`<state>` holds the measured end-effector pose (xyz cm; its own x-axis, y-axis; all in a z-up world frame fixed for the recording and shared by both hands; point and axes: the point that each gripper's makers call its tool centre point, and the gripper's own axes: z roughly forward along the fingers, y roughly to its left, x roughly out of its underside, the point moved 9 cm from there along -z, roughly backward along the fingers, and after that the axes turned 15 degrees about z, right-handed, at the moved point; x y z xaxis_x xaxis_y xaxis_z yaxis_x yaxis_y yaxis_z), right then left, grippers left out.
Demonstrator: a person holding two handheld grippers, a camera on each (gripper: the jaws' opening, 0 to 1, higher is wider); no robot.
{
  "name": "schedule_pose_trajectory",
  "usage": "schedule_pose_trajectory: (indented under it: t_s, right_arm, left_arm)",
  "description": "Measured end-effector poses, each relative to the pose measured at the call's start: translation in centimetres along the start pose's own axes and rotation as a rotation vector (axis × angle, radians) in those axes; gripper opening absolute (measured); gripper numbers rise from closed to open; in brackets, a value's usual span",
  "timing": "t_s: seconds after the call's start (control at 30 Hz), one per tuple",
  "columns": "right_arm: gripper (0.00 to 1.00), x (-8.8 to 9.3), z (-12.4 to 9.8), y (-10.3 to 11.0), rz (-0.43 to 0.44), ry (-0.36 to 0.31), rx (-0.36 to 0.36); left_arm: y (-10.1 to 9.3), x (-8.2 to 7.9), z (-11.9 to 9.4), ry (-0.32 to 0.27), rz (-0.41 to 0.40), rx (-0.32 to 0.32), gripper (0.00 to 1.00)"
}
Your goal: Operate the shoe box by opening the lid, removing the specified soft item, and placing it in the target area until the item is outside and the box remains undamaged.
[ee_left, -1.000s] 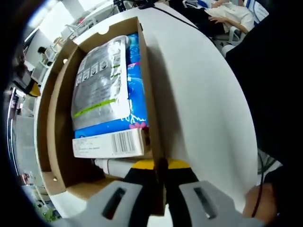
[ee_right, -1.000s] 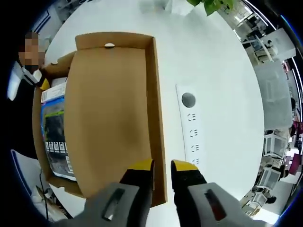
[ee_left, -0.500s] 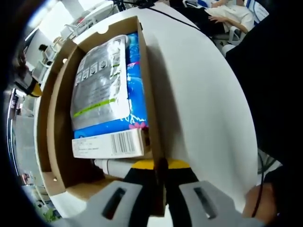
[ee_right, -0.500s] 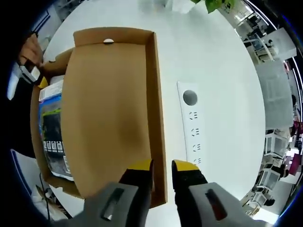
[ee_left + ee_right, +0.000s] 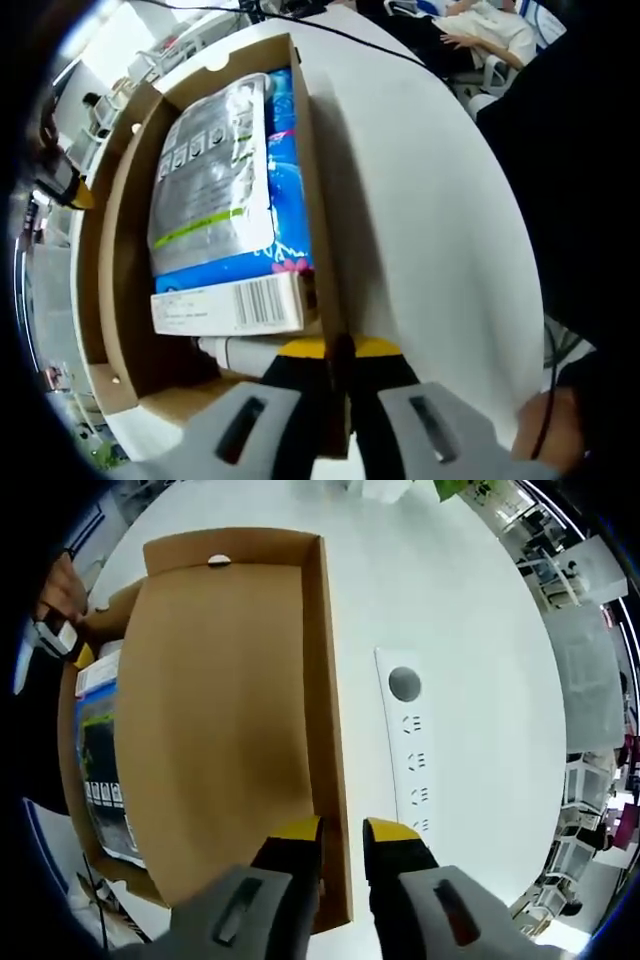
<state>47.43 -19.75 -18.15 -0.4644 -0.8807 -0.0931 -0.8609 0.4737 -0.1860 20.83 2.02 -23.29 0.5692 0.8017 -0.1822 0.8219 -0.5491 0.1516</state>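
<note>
Two views cover one round white surface [image 5: 470,600]. In the right gripper view I see office furniture beyond its rim at 3 o'clock and green leaves [image 5: 455,488] at 12 o'clock. In the left gripper view I see a seated person [image 5: 480,25] at 1 o'clock, past the surface edge.

A white power strip [image 5: 408,742] lies flat on the surface, just beside the shoe box at 3 o'clock of the right gripper view, apart from the cardboard.

The shoe box [image 5: 120,300] stands open on the surface. In the left gripper view it holds a soft packet [image 5: 205,175] with grey and blue print, lying against the near wall, and a white carton with a barcode [image 5: 228,305] at 6 o'clock of the packet, touching it. The packet is inside the box.

The lid [image 5: 220,710] is raised, its brown inner face toward the right camera. It hides most of the box interior in that view; a strip of the contents shows at 9 o'clock.

The left tool [image 5: 338,347] has its jaws pressed together on the box side wall. The right tool [image 5: 342,829] straddles the lid's edge flange with its jaws narrowly parted; I cannot tell whether they pinch it.

White surface lies free from 12 to 5 o'clock in both views.
</note>
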Motion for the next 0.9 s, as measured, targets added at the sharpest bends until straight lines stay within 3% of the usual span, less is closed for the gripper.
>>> schedule_pose_trajectory:
  t_s: [0.5, 0.7, 0.9]
  right_arm:
    - [0.16, 0.2, -0.8, 1.1, -0.015, -0.039, -0.006]
    - [0.22, 0.6, -2.6, 2.0, -0.034, -0.061, 0.038]
    - [0.19, 1.4, -5.4, 3.8, -0.036, -0.099, 0.044]
  left_arm:
    - [0.0, -0.1, 0.1, -0.002, 0.001, 0.005, 0.05]
    - [0.0, -0.2, 0.2, 0.006, 0.008, 0.009, 0.05]
    - [0.0, -0.3, 0.4, 0.014, 0.009, 0.011, 0.05]
